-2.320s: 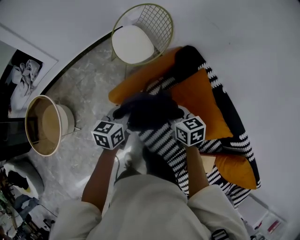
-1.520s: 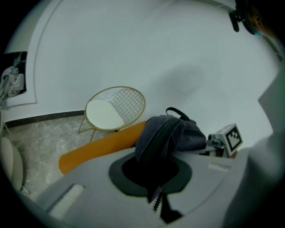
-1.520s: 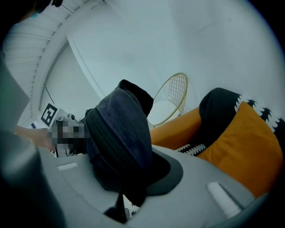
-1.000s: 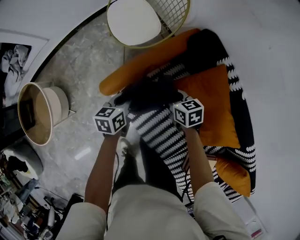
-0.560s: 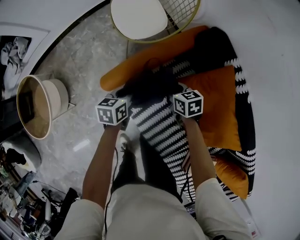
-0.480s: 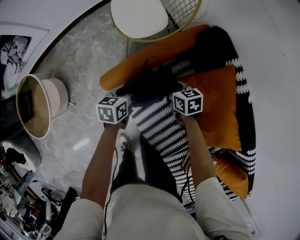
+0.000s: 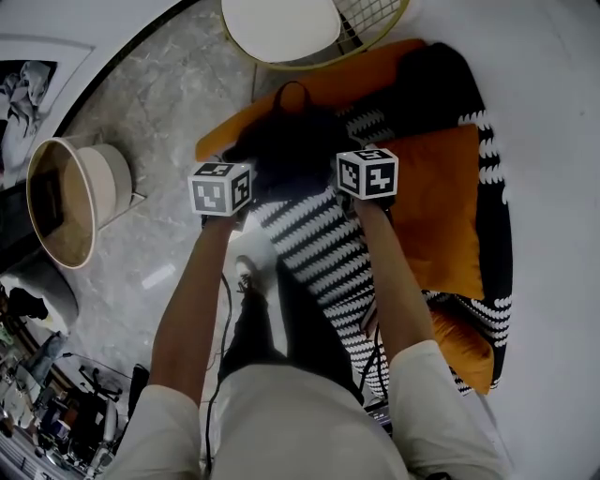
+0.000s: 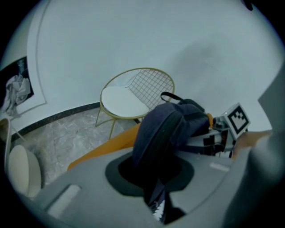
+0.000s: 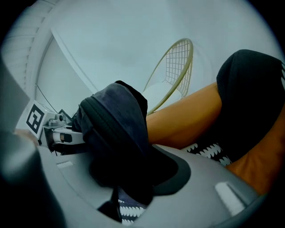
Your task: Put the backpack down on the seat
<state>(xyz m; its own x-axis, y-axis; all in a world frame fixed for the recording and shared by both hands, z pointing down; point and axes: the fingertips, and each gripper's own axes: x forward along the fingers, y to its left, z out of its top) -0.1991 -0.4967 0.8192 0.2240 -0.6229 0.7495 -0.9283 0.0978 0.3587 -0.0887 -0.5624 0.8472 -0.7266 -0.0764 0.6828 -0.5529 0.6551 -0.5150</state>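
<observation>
Backpack (image 7: 291, 150) sits at the orange seat's (image 7: 436, 216) end nearest the wire chair (image 7: 281, 23). The left gripper (image 8: 158, 198) and right gripper (image 9: 127, 196) have narrow fingers, just easing open, with its fabric between them.

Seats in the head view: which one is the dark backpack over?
The orange sofa with the black-and-white throw: the dark navy backpack is over its end. The round gold wire chair with a white seat pad stands beyond it, unoccupied.
</observation>
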